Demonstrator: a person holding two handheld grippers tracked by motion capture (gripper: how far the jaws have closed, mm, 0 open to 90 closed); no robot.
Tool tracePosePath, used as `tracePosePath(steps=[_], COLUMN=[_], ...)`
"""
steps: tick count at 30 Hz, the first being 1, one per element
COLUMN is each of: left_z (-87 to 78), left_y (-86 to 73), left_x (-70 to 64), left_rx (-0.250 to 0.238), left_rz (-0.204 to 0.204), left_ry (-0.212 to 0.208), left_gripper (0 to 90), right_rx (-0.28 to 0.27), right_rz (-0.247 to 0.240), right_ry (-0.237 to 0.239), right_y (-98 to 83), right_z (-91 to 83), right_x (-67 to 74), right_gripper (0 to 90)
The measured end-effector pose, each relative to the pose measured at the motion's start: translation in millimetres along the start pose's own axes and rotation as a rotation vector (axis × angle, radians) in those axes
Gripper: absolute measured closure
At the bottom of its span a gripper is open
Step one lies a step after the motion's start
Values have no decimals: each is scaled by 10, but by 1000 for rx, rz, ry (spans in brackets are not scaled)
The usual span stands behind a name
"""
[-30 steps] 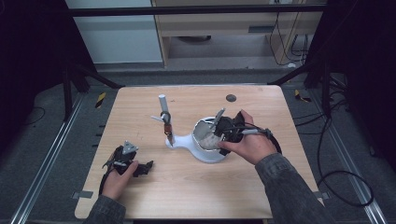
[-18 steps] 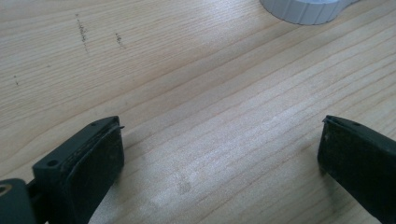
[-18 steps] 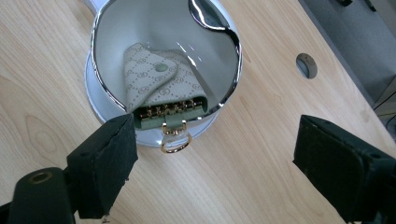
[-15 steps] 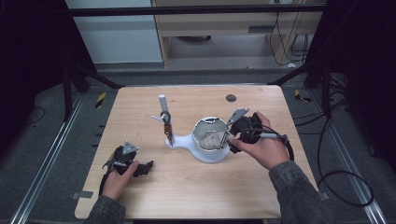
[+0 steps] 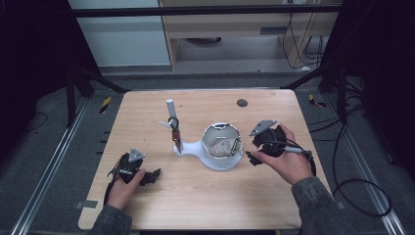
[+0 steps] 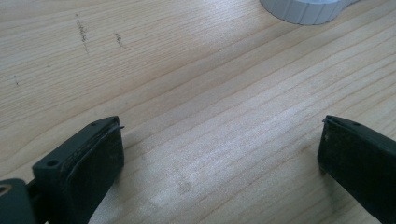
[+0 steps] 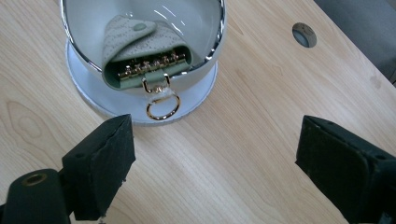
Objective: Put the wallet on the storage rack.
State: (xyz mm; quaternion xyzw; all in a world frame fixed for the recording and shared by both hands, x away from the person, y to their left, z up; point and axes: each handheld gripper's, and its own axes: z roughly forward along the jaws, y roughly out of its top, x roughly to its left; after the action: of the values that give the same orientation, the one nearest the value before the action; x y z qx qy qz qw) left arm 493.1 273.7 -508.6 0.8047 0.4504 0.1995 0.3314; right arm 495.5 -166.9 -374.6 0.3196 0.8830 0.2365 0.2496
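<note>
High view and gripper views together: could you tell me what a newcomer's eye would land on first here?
First, the shiny white bowl-like stand at the middle of the wooden table, with a pale green key pouch lying in it, its gold ring hanging out over the base. Next, the right gripper just right of the stand, fingers apart on nothing. The left gripper rests open near the table's front left.

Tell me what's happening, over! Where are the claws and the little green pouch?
Right gripper open, empty, just beside the bowl. Left gripper open, empty, over bare table. Green pouch sits inside bowl, gold ring hanging out. Nothing in between.
</note>
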Motion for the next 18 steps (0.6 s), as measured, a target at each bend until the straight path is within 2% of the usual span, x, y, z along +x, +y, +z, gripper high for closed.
tracePosePath(steps=[4,18], left_z=[-1,0], left_y=[0,0], left_x=[1,0], left_rx=[1,1], left_rz=[2,1], left_ry=[0,-1], left_gripper=[0,0], right_rx=[-7,-43], right_rz=[30,142], right_ry=[-14,3], right_y=[-93,-484], right_z=[18,135], right_x=[-21,-85], right_gripper=[98,61])
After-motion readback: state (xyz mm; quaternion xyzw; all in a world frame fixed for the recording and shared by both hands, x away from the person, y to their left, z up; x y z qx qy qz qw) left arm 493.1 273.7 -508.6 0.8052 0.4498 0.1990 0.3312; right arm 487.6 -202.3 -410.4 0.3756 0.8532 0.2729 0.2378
